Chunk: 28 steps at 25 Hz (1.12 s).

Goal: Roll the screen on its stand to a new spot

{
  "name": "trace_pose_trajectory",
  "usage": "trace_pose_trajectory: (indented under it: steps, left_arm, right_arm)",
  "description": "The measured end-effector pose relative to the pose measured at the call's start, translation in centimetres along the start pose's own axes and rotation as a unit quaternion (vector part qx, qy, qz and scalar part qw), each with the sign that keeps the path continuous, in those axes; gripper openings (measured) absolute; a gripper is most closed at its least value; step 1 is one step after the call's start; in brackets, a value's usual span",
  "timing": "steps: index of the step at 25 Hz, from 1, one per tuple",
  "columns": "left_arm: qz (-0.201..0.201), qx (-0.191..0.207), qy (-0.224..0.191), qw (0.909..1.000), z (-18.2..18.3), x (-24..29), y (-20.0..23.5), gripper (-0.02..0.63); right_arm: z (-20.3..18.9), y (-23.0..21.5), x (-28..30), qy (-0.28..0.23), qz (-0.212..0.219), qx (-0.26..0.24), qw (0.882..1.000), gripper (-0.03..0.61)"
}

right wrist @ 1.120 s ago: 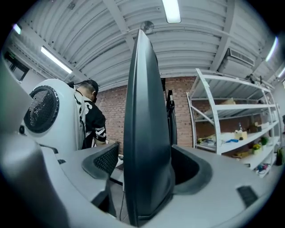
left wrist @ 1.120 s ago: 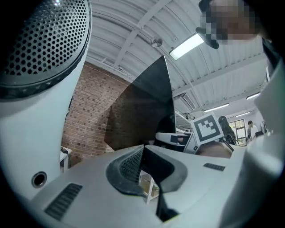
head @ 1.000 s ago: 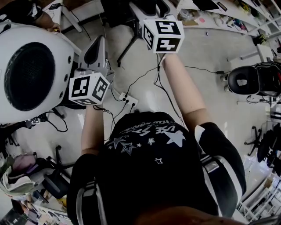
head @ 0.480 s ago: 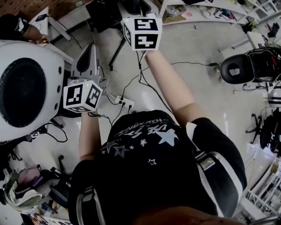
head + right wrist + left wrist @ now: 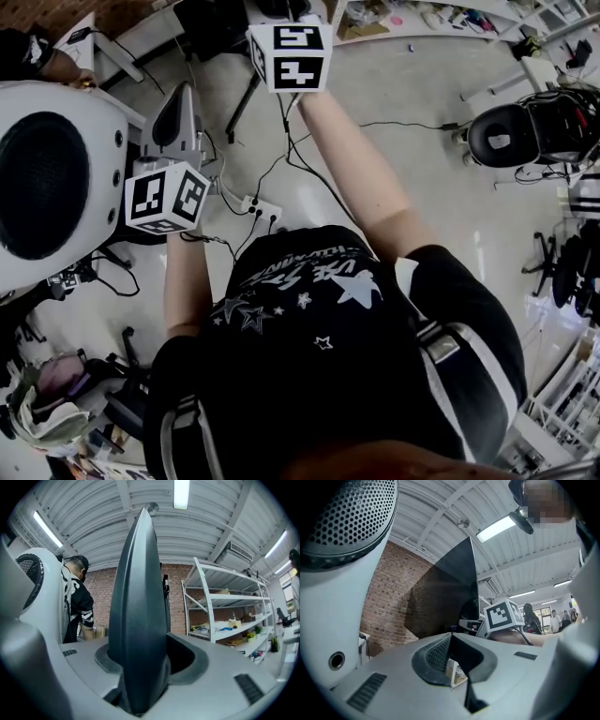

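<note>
fingers of the right gripper (image 5: 140, 681), just now closing, clamp the upright dark grey flat screen (image 5: 140, 588) by its edge, giving purchase to roll its stand. left gripper (image 5: 457, 670) fingers are together and empty.

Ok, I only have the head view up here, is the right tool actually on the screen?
Observer: Yes, as far as I can tell. In the right gripper view the screen stands edge-on between the jaws of the right tool. They have just been closing and look snug against it.
Operator: And the left tool, is it holding anything?
Observer: No. The left gripper view shows the left tool with its jaws together along a seam and nothing visible between them.
</note>
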<state>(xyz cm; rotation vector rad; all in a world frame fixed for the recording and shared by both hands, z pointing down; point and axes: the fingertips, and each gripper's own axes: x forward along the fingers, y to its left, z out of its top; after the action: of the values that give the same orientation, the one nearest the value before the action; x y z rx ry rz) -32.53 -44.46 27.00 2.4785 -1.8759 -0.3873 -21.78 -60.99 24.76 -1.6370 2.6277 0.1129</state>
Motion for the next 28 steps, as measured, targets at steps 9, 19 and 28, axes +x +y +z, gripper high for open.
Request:
trace_pose_trajectory:
  steps: [9, 19, 28]
  left_arm:
    - [0.013, -0.014, 0.018, 0.9996, -1.4, -1.6, 0.6, 0.012]
    - [0.032, -0.007, 0.02, 0.9993, -1.2, -2.2, 0.3, 0.012]
    - [0.045, 0.009, 0.017, 0.9988, -0.6, -3.9, -2.4, 0.011]
  right_arm:
    - [1.1, -0.3, -0.9, -0.009, -0.004, 0.003, 1.0, 0.213]
    - [1.1, -0.3, -1.4, 0.001, -0.004, 0.011, 1.0, 0.209]
    - [0.6, -1.4, -3.7, 0.012, 0.005, 0.012, 1.0, 0.201]
